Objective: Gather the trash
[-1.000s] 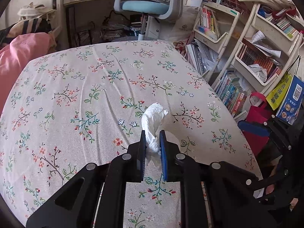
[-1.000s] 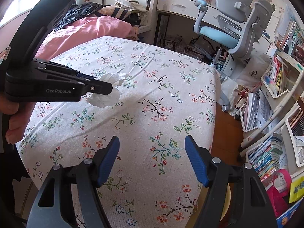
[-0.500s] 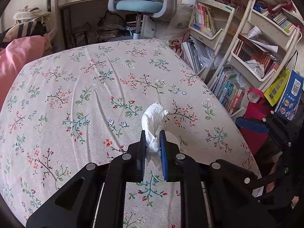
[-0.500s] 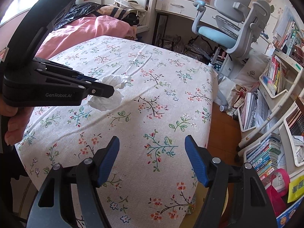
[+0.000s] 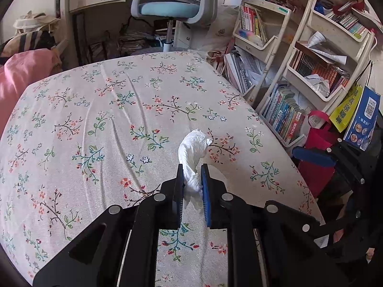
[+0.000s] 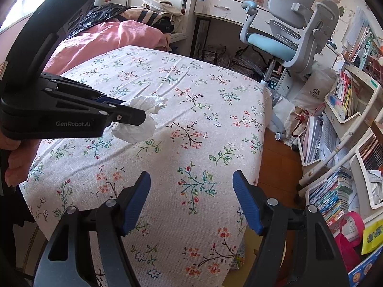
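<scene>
Left gripper stays clamped on the crumpled tissue, now carried nearer the floral surface's right edge than half a second ago; right gripper stays spread, empty; pickup done, no bin in view.

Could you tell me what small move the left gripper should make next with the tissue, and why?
Probably carry it off the table: the left gripper is shut on the crumpled tissue, which hangs above the flowered tablecloth. No bin is visible, so where to drop it is unclear.
</scene>
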Available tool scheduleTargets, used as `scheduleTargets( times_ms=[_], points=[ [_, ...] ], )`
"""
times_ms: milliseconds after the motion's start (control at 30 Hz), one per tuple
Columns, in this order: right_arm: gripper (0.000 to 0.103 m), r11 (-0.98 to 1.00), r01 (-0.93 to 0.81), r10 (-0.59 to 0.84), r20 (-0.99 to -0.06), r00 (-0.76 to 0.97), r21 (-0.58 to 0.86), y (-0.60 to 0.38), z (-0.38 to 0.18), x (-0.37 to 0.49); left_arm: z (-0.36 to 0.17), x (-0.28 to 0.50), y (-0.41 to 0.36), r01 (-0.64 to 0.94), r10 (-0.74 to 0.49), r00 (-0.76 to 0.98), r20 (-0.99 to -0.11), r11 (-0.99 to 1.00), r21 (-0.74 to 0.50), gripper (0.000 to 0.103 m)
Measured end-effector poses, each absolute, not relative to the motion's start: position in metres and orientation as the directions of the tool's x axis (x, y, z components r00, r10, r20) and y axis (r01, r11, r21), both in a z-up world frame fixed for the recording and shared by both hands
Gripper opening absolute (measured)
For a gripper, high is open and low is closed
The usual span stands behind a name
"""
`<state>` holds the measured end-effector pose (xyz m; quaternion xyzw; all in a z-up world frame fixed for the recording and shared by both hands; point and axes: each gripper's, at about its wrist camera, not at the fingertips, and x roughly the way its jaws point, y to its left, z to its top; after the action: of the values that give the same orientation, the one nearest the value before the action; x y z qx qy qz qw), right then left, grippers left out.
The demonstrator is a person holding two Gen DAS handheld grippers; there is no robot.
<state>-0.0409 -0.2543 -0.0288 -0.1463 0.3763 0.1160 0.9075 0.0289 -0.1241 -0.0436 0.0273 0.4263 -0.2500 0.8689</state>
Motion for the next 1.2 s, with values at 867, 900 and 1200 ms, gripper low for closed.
scheduleTargets(
  times_ms=[867, 900, 1200],
  points=[
    [0.078, 0.973, 0.104, -0.208, -0.59, 0.78, -0.206, -0.401, 0.014, -0.143, -0.058, -0.022, -0.346, 0.569, -0.505, 0.336, -0.795, 0.782, -0.256, 0.06],
    [0.078, 0.976, 0.109, -0.202, -0.592, 0.78, -0.189, -0.404, 0.014, -0.142, -0.058, -0.021, -0.345, 0.557, -0.492, 0.344, -0.8, 0.793, -0.248, 0.063],
    [0.094, 0.984, 0.141, -0.178, -0.627, 0.758, -0.108, -0.395, 0.002, -0.139, -0.027, -0.031, -0.282, 0.376, -0.296, 0.562, -0.772, 0.923, -0.079, 0.094]
  ],
)
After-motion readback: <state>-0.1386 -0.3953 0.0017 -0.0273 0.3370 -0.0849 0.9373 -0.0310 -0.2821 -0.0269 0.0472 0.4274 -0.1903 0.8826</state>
